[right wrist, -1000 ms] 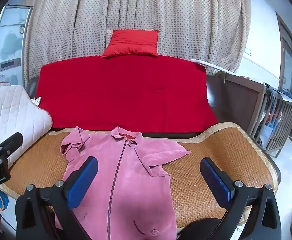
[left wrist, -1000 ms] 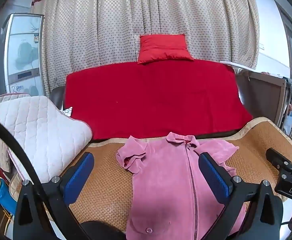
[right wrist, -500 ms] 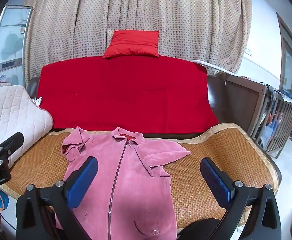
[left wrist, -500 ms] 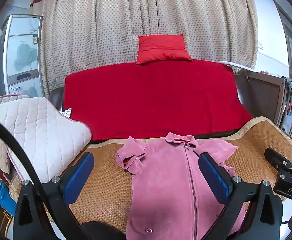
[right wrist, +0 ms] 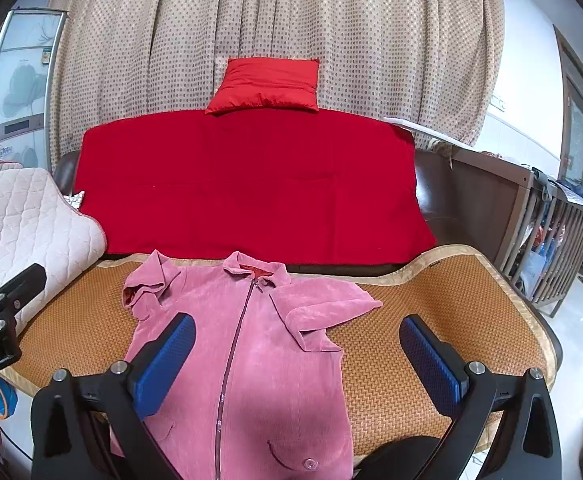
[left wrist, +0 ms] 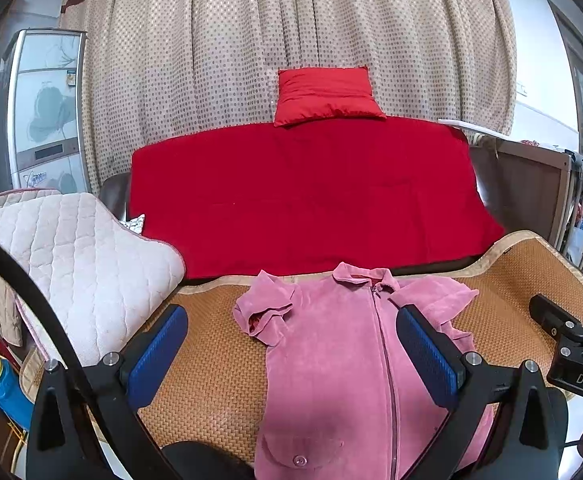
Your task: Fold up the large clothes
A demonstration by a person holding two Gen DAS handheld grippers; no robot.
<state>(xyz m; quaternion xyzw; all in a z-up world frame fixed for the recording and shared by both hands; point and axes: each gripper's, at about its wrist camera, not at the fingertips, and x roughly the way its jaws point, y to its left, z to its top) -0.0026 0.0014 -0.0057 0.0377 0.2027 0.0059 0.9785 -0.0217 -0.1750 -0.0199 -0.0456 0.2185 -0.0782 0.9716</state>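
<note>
A pink zip-front jacket (left wrist: 331, 352) lies face up on a woven mat (left wrist: 211, 364), collar toward the sofa back, both sleeves folded in over the chest. It also shows in the right wrist view (right wrist: 251, 344). My left gripper (left wrist: 291, 354) is open and empty, held above the jacket's left half. My right gripper (right wrist: 297, 364) is open and empty, above the jacket's right side and the mat (right wrist: 431, 304). Each gripper shows at the edge of the other's view.
A red blanket (left wrist: 307, 192) covers the sofa back, with a red cushion (left wrist: 327, 96) on top. A quilted white pad (left wrist: 71, 264) lies over the left armrest. A wooden crib (right wrist: 547, 232) stands to the right. Curtains hang behind.
Almost nothing has changed. Both grippers have drifted very slightly; the jacket lies as before.
</note>
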